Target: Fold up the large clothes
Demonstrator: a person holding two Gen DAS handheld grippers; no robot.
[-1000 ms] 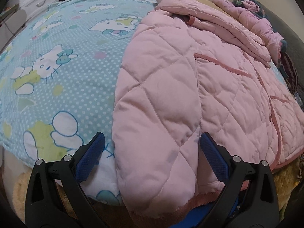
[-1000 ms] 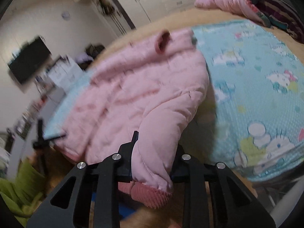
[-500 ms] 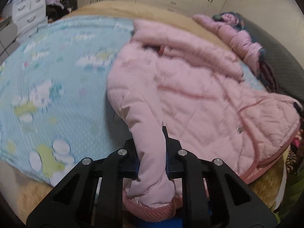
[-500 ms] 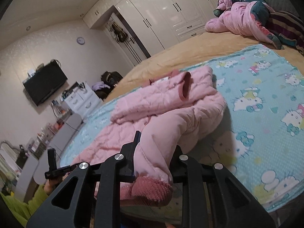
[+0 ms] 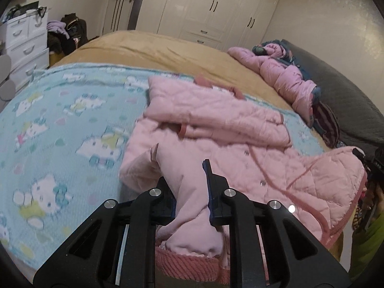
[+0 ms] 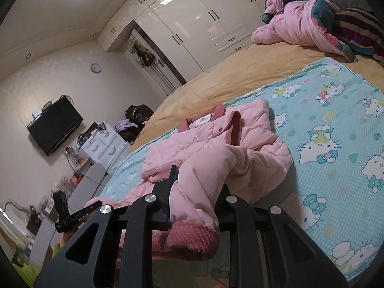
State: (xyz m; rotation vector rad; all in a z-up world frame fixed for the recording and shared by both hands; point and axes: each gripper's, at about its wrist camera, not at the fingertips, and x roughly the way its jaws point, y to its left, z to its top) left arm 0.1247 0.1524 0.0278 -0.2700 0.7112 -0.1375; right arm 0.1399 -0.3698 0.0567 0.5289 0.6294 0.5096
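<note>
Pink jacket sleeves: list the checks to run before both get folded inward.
1. Left tongs shut on left sleeve: ok.
2. Right tongs shut on right sleeve: ok.
3. Both knit cuffs clear of the pads: ok.
4. Jacket body flat on the blue blanket: not ok, collar area bunched.
5. Other clothes pile clear of the jacket: ok.
6. Hem lying square: cannot tell.

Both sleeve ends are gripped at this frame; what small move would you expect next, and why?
Probably carry both sleeves inward across the chest of the pink jacket and lay them down. The left gripper is shut on one sleeve near its ribbed cuff, the right gripper on the other, both raised off the blue blanket, with the jacket body lying flat.
</note>
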